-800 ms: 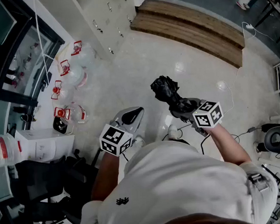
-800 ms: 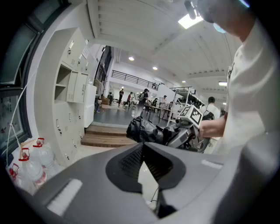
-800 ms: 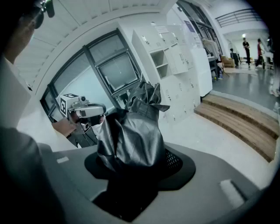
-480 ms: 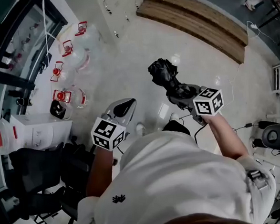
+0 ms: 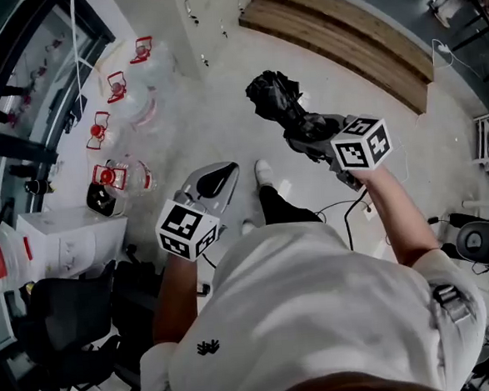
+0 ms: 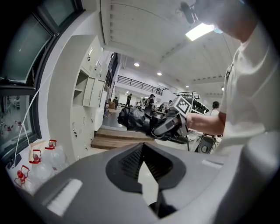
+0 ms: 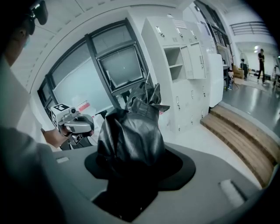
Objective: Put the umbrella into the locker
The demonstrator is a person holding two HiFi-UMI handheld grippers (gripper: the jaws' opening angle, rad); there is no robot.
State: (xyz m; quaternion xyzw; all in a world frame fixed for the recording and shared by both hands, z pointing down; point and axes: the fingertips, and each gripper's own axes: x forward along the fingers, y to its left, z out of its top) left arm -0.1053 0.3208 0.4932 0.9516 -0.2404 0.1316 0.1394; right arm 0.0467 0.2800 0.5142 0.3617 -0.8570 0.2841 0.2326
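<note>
Nearest: left tool (image 5: 217, 181) held low in front of the body, tilted slightly down. Its pads look to meet at the tips, nothing between them. The view along it is dim, so I call it closed with some reserve.

Next out: right tool (image 5: 303, 129) raised and angled down, clamped on the umbrella (image 5: 273, 98). The jaws stand wide because the bundle is bulky. It is a folded black umbrella, crumpled fabric filling the gap and sticking out past the tips. So the umbrella is in the air, carried over the floor (image 5: 222, 108), touching nothing else.

Below and between the tools: one shoe (image 5: 264, 171) set forward, person on foot.

Further, to the left: water jugs (image 5: 126, 115) with red handles by the window wall.

Furthest: white locker bank (image 7: 189, 61) against the wall, most doors shut, with an open compartment (image 7: 174, 57) showing in the upper rows. Beyond it, a wooden step (image 5: 342, 33).

Progress, as judged: pickup done, grip looks firm. Carry is under way, with the lockers well apart from the umbrella. Left to do: close in on the bank, line the umbrella up with the open compartment, push it inside, let go. Whether a door needs the left tool, unclear.
</note>
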